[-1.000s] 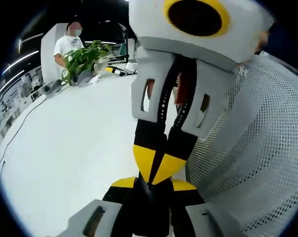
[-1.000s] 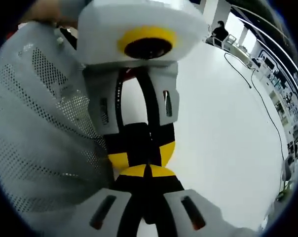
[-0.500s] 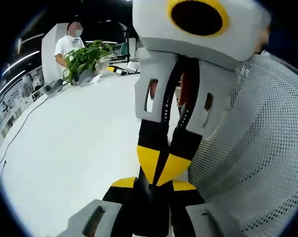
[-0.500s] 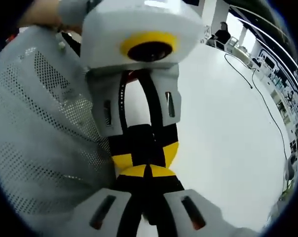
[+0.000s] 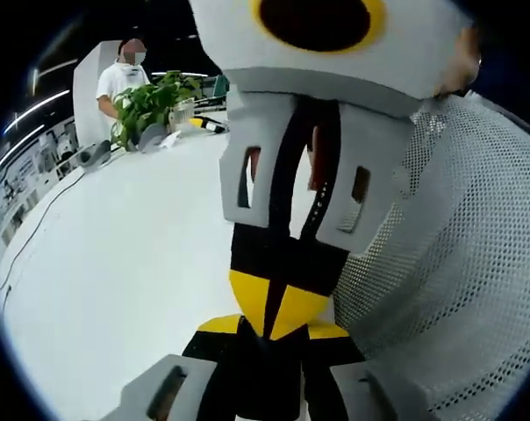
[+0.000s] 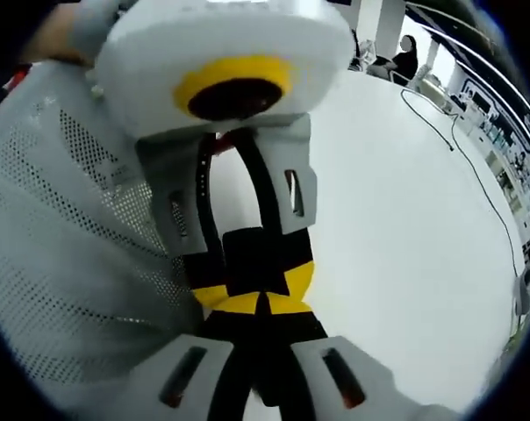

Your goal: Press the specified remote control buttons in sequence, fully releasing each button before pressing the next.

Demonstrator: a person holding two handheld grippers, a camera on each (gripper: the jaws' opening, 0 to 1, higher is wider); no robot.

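Remote control: can't tell where it lies. L to R: white table (image 5: pixel 116 263), then left gripper (image 5: pixel 267 338) clenched on nothing, nose to nose w/ right gripper (image 6: pixel 261 309), also clenched empty; mesh sleeve (image 5: pixel 458 263) beside. Prob light, stiff plastic, slick shell, soft keys. Steady by long edges, press w/ closed tip.

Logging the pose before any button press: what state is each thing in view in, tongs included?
Left tongs: shut, empty, tip to tip with the right tongs.
Right tongs: shut, empty.
Plant: upright at the far edge of the white table.
Cable: lying loose on the table.
Person: standing behind the plant.
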